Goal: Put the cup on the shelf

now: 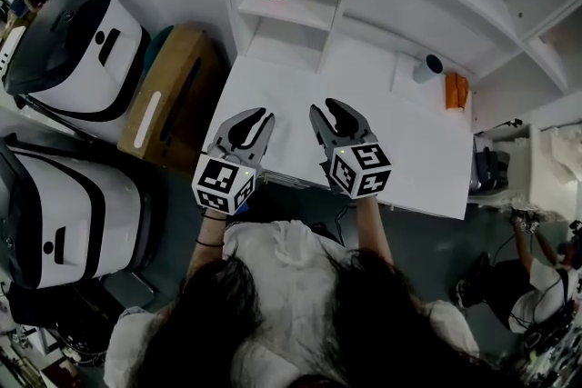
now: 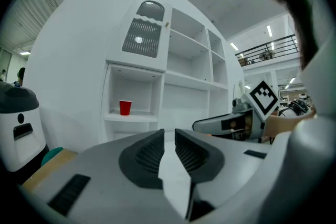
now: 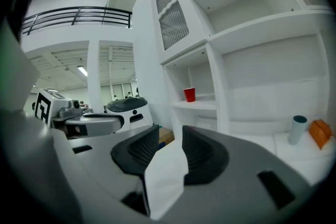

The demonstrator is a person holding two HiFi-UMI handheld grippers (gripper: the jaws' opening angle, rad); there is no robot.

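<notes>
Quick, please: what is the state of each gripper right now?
Left gripper: fingers a narrow gap apart, holding nothing.
Right gripper: fingers partly open, holding nothing.

Lab hall — bulky white machines (image 1: 77, 50), mezzanine railing (image 3: 79, 16).

Near-left white machine (image 1: 64, 223) runs off the left edge | far-right orange item (image 1: 456, 92) too small to name | shelf (image 1: 305, 14) top cropped

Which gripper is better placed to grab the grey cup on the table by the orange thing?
Probably right: the right gripper sits nearer the grey cup, which stands off to its side; its jaws are empty.
</notes>
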